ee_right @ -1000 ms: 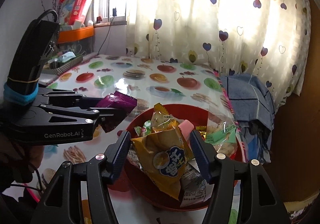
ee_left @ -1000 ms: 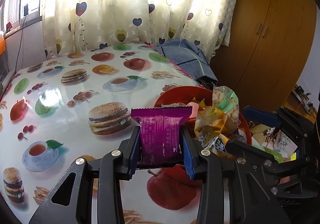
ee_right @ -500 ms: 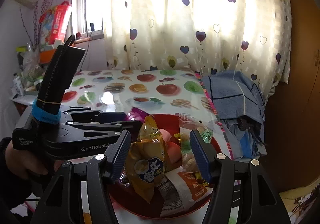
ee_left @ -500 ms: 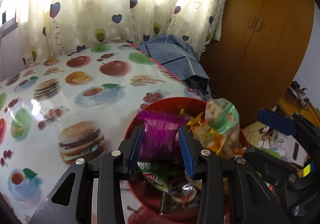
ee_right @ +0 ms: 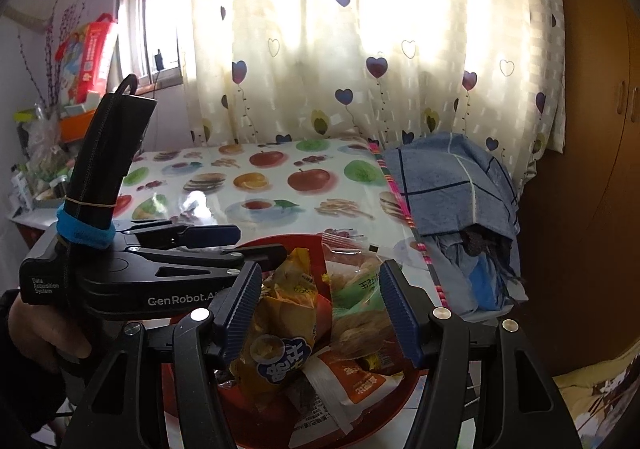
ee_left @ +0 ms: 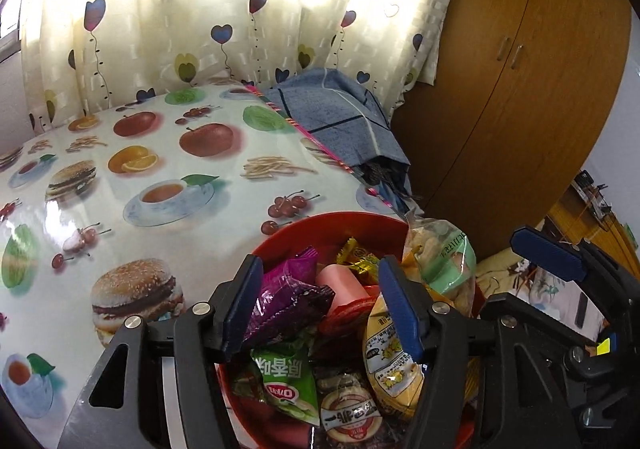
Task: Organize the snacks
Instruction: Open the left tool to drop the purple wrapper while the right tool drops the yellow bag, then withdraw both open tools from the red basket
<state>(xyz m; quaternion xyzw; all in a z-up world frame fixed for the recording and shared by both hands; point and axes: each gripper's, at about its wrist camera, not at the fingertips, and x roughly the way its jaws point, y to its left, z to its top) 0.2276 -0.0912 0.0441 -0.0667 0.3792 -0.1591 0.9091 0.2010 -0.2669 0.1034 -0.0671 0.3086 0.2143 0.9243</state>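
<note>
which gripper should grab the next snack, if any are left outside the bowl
Left, probably. The left gripper stands open and empty above the purple packet lying in the red bowl; the right gripper frames a yellow chip bag.

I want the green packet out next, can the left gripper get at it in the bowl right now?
Probably yes: the left gripper is open above the red bowl, and the green packet lies uncovered just below, beside the purple packet.

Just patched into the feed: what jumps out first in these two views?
A red bowl heaped with snack packets sits at the table's near edge, under both grippers. The left gripper stands open over it, a purple packet lying against its left finger. The right gripper hangs open above a yellow chip bag.
</note>
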